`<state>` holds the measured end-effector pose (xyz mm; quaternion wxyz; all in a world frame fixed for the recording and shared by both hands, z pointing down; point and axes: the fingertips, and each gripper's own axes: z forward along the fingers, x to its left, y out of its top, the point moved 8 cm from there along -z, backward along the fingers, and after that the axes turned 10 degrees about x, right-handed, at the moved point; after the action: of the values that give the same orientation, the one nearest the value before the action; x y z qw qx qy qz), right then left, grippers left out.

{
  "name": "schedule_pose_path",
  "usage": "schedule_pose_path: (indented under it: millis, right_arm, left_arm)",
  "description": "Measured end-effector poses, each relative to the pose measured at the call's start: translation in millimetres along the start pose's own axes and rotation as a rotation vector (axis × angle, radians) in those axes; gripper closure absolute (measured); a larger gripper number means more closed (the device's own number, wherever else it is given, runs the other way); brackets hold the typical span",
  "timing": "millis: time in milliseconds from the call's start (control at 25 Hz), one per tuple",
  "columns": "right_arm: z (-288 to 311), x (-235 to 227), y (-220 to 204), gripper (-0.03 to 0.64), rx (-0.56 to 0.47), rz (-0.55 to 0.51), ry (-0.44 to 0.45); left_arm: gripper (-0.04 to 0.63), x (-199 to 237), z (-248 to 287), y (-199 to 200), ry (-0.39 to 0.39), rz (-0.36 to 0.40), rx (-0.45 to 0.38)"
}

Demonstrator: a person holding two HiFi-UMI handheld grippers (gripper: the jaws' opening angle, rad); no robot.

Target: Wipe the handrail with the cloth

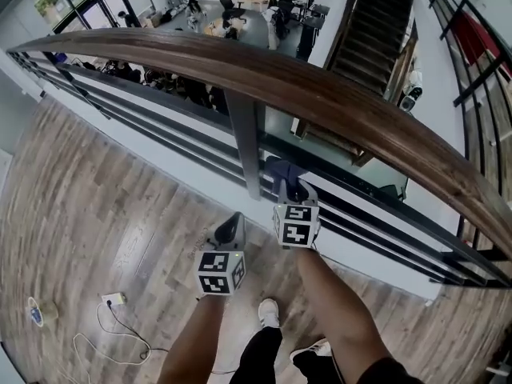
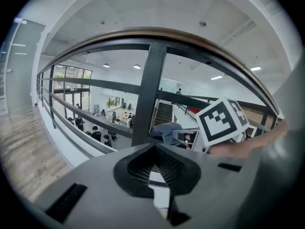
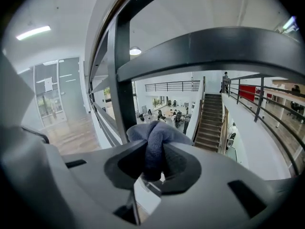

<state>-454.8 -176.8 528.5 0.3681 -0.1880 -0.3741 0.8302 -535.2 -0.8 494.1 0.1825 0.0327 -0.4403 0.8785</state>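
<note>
Grey-blue cloth is bunched in the tightly clenched jaws of the right hand-held gripper. In the head view it sits at centre frame, just right of the dark post and well below the handrail. The left hand-held gripper sits lower left of it over the wooden floor, jaws pressed together on nothing. Above both, the brown handrail arcs from upper left to lower right, with dark horizontal bars beneath it, and beyond, at the top of the frame, are a lower office floor with people and a staircase.
</note>
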Motion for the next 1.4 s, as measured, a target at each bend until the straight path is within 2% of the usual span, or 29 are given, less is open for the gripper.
schedule_pose_path:
  millis: [120, 280, 400, 680, 920, 1400]
  right_arm:
    - [8.0, -1.3, -5.8, 0.538, 0.016, -0.011, -0.024]
    - [12.2, -7.5, -21.2, 0.538, 0.04, -0.003, -0.033]
    - [14.4, -7.8, -24.4, 0.538, 0.012, 0.015, -0.029]
    - [6.0, -30.2, -38.7, 0.538, -0.014, 0.066, -0.022]
    - [-19.8, -71.9, -63.7, 0.538, -0.039, 0.082, -0.037]
    - [-85.1, -174.7, -117.1, 0.538, -0.029, 0.128, -0.096]
  left_arm:
    - [0.594, 7.2, 6.2, -8.3, 0.021, -0.013, -0.012]
    - [0.594, -3.8, 11.4, -24.0, 0.032, 0.011, -0.053]
    - [0.594, -12.5, 15.4, -35.3, 0.037, 0.022, -0.081]
    - [0.594, -42.3, 22.1, -64.5, 0.036, 0.021, -0.09]
    - [0.594, -82.1, 32.9, -83.0, 0.026, 0.038, -0.09]
    - [0.594, -188.6, 54.3, -91.4, -0.084, 0.12, -0.097]
